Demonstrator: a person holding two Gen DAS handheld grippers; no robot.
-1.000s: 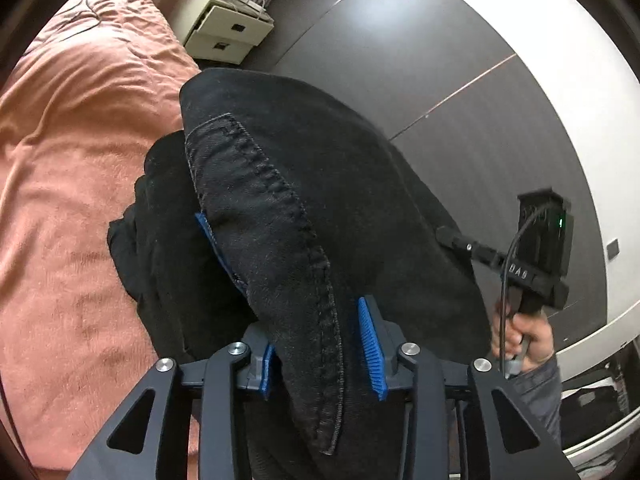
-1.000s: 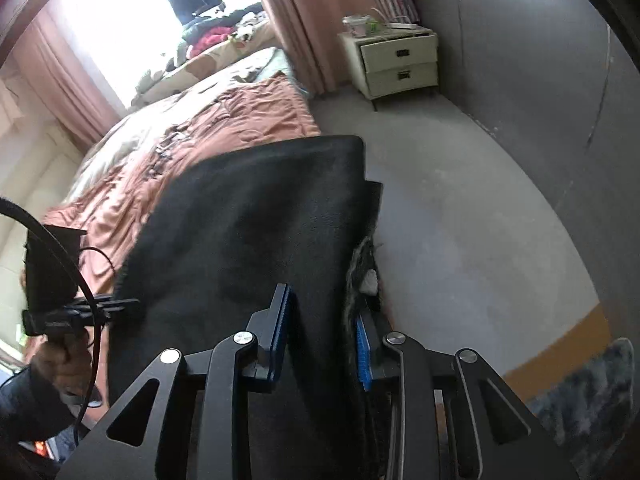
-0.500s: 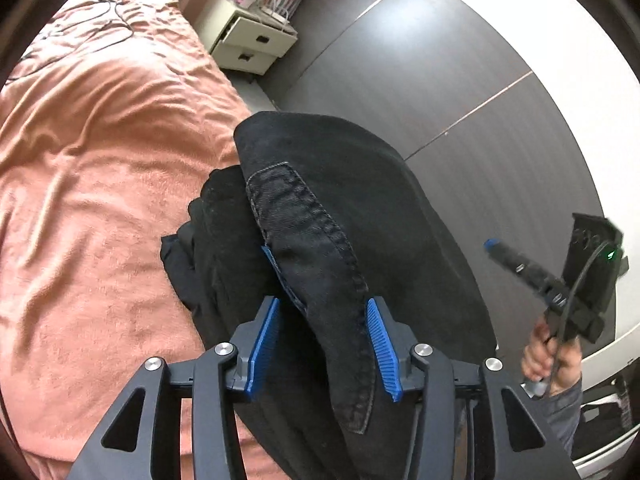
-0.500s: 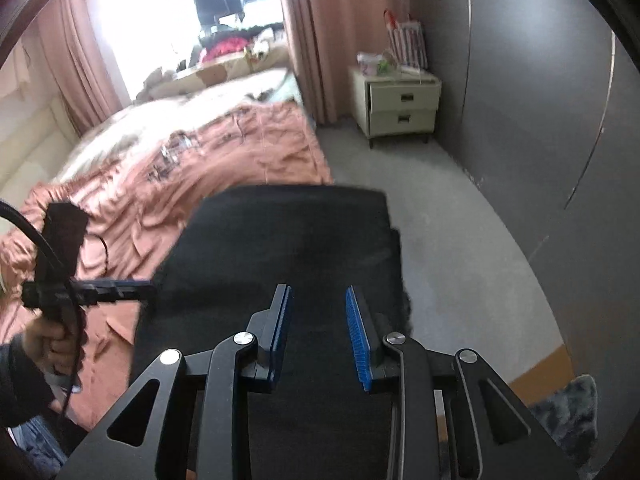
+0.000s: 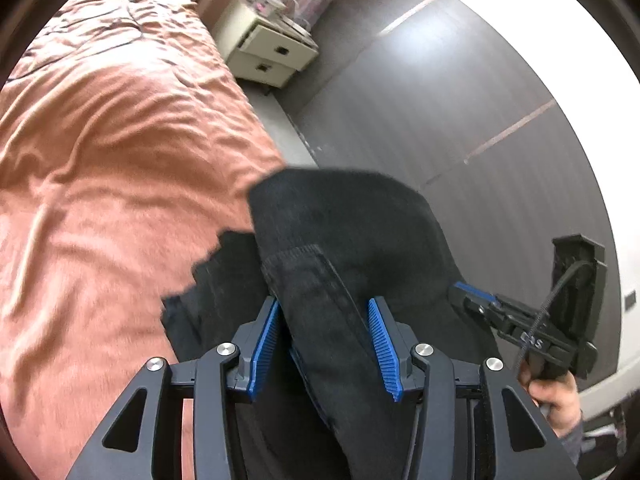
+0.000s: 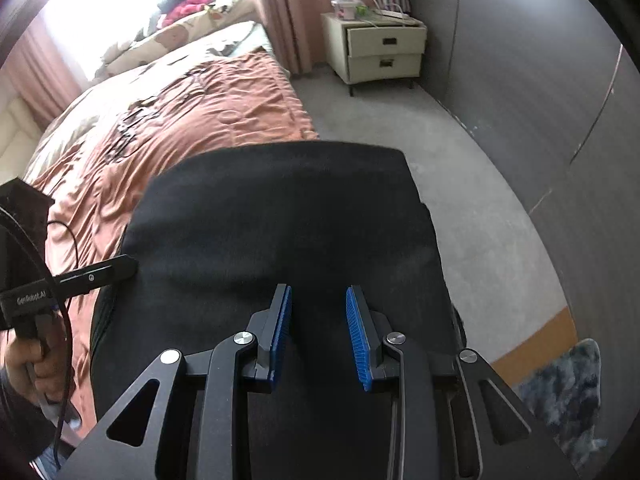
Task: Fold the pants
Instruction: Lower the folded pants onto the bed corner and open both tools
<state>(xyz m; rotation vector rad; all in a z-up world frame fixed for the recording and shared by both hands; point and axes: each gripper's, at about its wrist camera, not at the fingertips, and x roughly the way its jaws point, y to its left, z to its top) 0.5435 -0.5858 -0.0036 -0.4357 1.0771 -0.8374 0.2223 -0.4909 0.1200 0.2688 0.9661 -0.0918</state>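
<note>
Honestly, black pants [image 5: 352, 240] hide most of the bed [image 5: 120, 140]. Left claw [image 5: 326, 344] has just been opening, seam between, contact unclear; right claw [image 6: 318, 332] grip too.

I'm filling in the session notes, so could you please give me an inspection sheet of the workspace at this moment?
Surface: bed with orange-pink bedspread, wrinkled.
Job's things: black pants, folded, at the bed's near edge.
Clutter: items on the nightstand; clothes heaped by the window.
Grippers: left gripper has just been opening, pants between its pads; right gripper straddles the pants, grip unclear.
Cables: black cable on the left gripper.
Surroundings: grey floor, dark wall, curtains, blue rug.
</note>
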